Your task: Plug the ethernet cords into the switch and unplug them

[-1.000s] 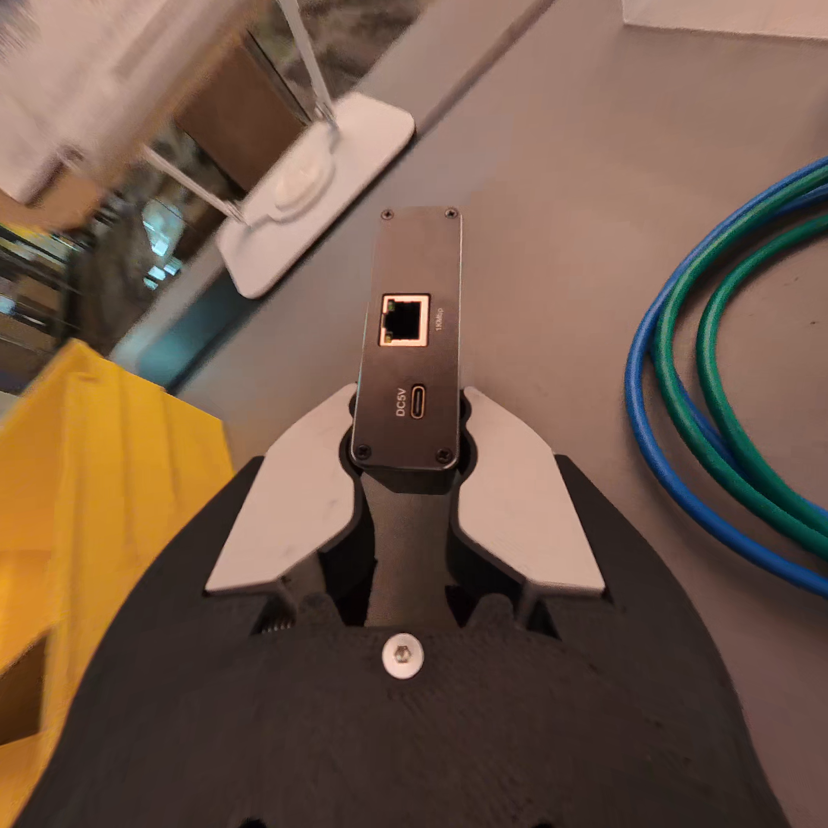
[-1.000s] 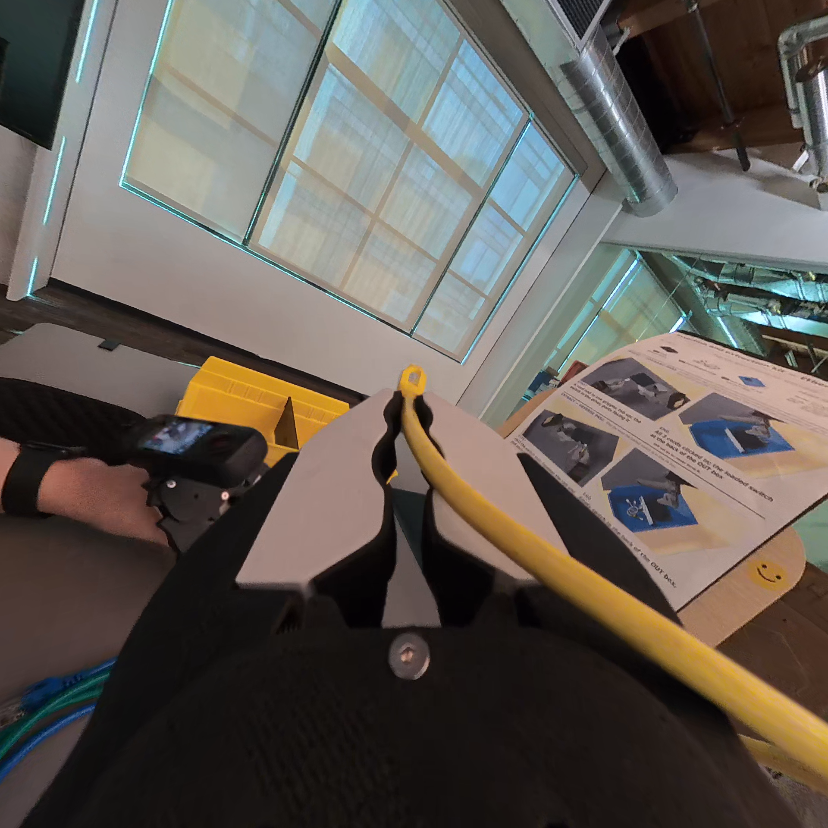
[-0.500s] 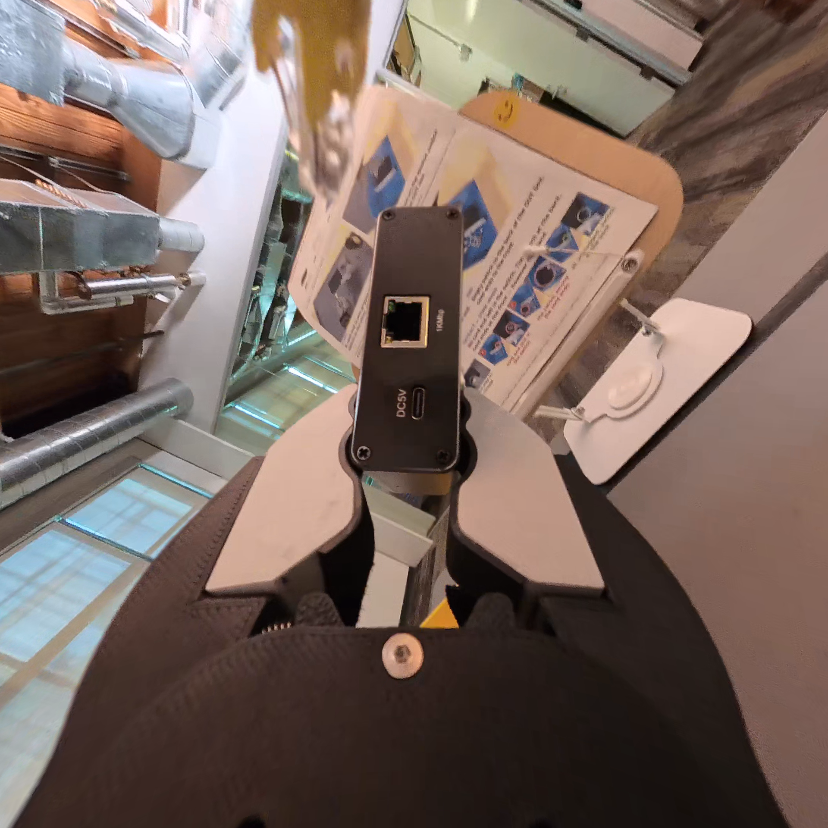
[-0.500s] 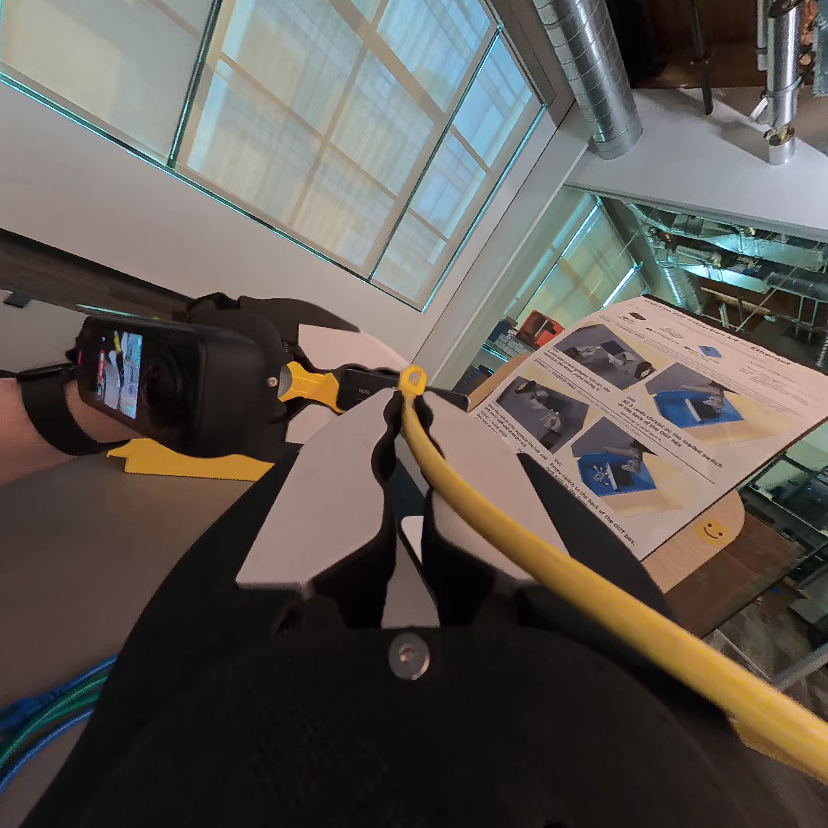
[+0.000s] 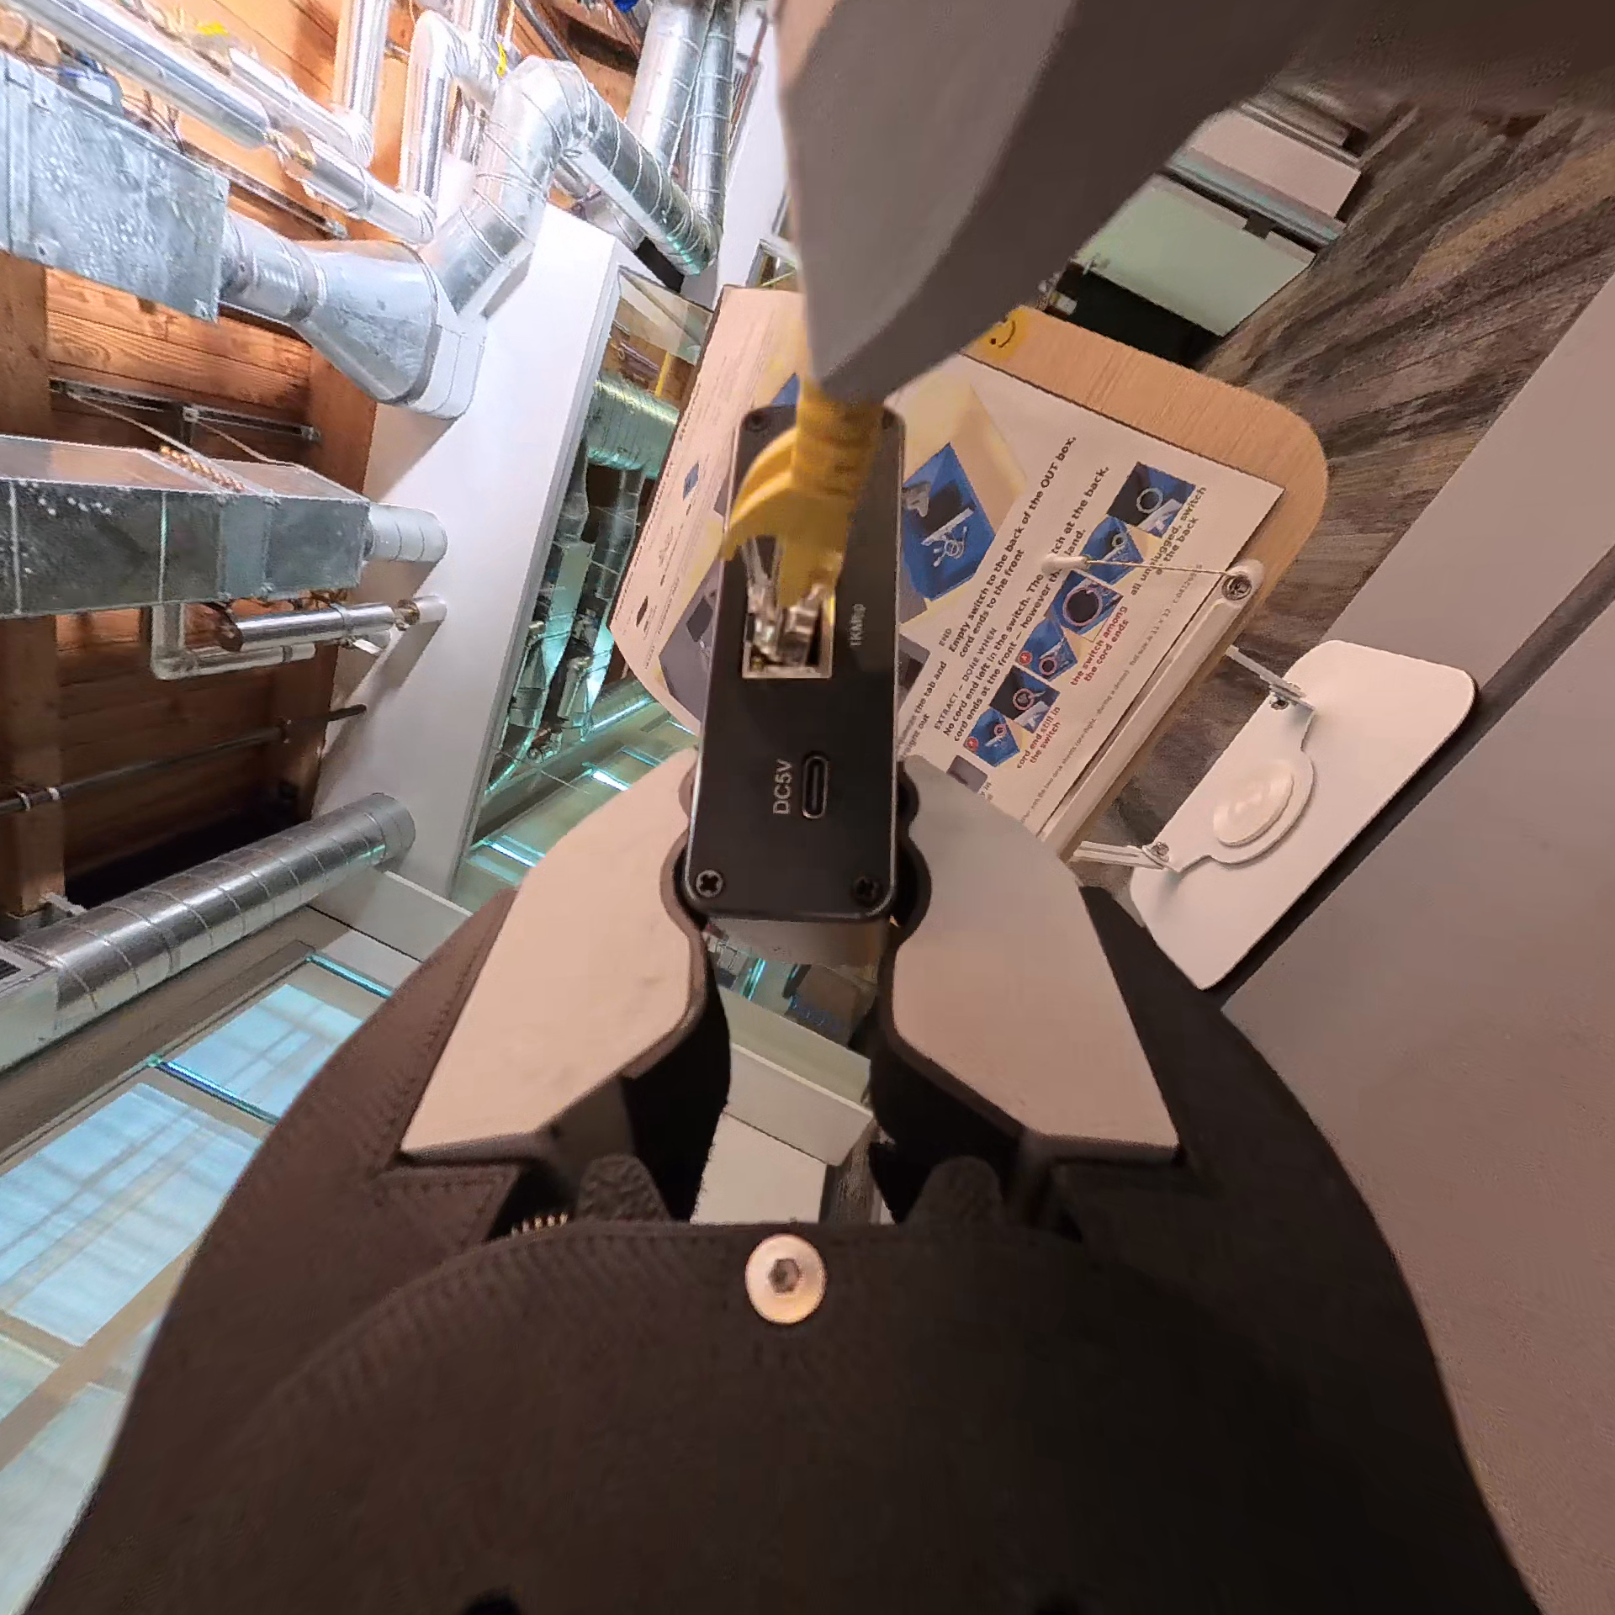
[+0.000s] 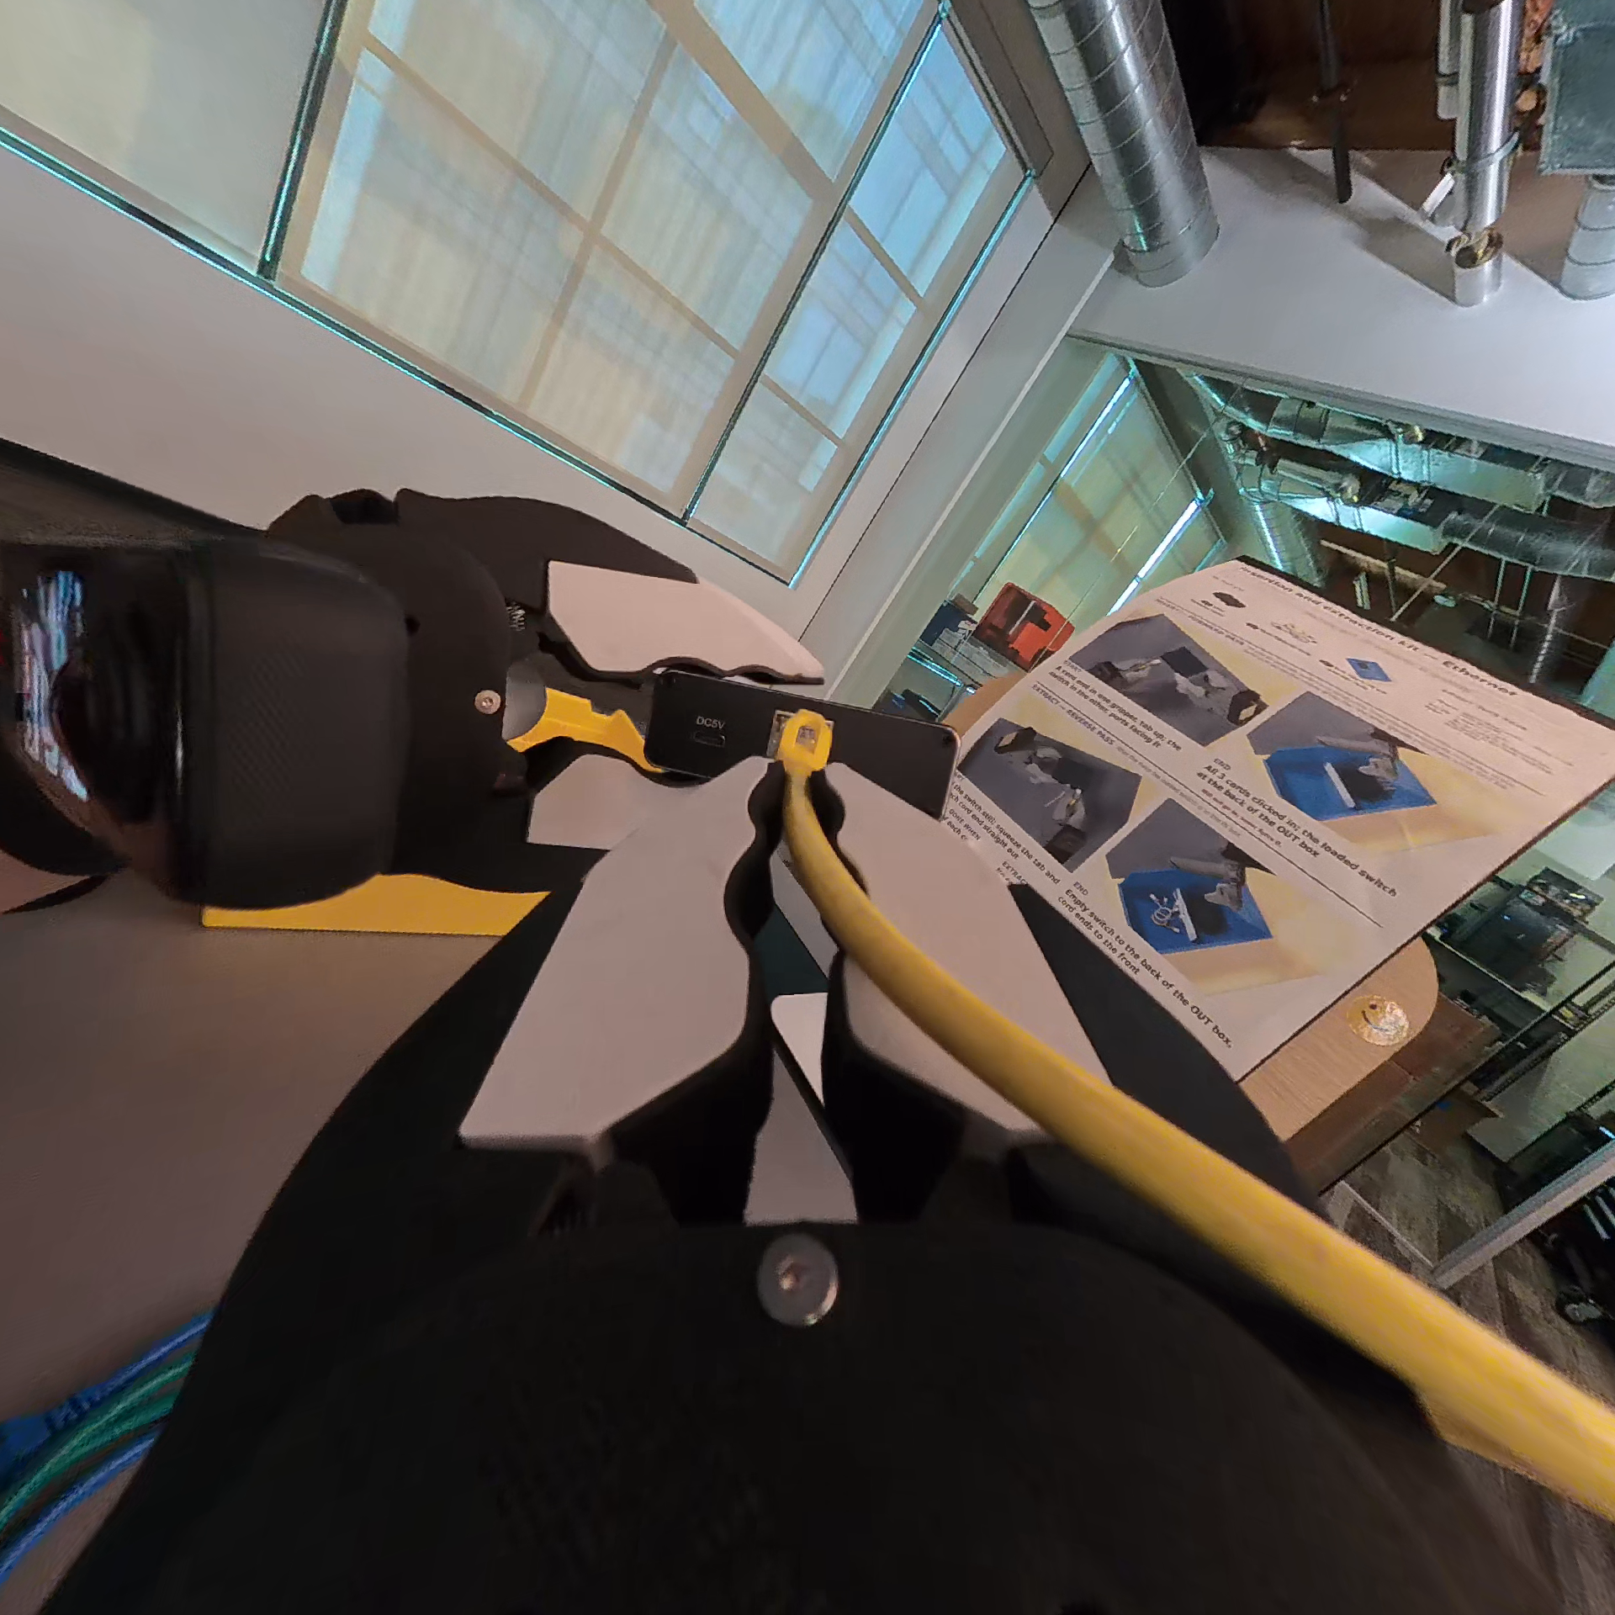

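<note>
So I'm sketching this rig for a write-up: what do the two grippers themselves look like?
Both match: a rounded black textured body, two flat pale grey fingers with scalloped black inner edges, and a silver screw in the middle. The left gripper also shows yellow parts and a black camera behind it in the right wrist view. The right gripper looks the same.

Dark matt metal switch (image 5: 797,699) with screwed faceplate, smooth rubbery yellow cord (image 6: 1005,1031), clear plastic plug (image 5: 786,620), ribbed black plastic gripper (image 5: 800,839) with smooth grey fingers (image 5: 594,944), glossy printed sheet (image 6: 1267,786), matt grey bench (image 6: 218,1049)
</note>
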Demonstrator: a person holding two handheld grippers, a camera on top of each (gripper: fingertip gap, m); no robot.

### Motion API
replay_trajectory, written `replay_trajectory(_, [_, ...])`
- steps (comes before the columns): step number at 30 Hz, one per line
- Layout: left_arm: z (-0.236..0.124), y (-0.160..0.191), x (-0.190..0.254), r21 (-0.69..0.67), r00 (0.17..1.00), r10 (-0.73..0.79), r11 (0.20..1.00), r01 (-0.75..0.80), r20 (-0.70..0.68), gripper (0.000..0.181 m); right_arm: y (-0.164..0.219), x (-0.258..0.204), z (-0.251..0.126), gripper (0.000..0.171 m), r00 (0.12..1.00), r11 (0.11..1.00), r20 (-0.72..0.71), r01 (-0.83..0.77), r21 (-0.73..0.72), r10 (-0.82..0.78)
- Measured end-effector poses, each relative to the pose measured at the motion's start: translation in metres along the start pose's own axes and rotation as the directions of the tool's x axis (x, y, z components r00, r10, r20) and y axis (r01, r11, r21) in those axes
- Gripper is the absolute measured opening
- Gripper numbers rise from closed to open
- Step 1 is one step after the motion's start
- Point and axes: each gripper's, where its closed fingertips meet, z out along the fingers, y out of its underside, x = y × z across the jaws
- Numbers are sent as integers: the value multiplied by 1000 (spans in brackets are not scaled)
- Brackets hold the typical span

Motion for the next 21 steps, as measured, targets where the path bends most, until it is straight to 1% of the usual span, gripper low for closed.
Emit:
replay_trajectory(2, [-1,-1,-2,7,1000,1,1000,-1,8,36,-1,0,-1,6,1000,1000,4,-3,-11,3])
replay_trajectory(7, [-6,-8,-6,51,995,90,995,-91,39,36,-7,-2,-5,6,999,997,15,34,-63,-33])
replay_trajectory(11, [-15,-19,-12,83,989,137,986,-142,62,36,-14,-6,-9,6,992,982,-19,122,-144,-126])
replay_trajectory(13, [-21,-25,-15,106,988,134,984,-142,74,36,-19,-4,-10,6,987,979,-72,134,-153,-146])
replay_trajectory(15, [-26,-29,-19,131,987,132,981,-143,88,36,-23,-4,-12,6,994,990,-65,78,-116,-86])
replay_trajectory(17, [-28,-29,-19,133,987,145,979,-153,68,36,-25,-6,-13,6,999,996,-10,34,-80,-35])
replay_trajectory(19, [-29,-29,-19,130,993,119,984,-122,28,36,-27,-6,-13,6,998,997,-22,65,-39,-66])
replay_trajectory(21, [-31,-31,-22,134,999,50,990,-50,7,36,-35,-7,-14,6,987,990,-69,143,7,-142])
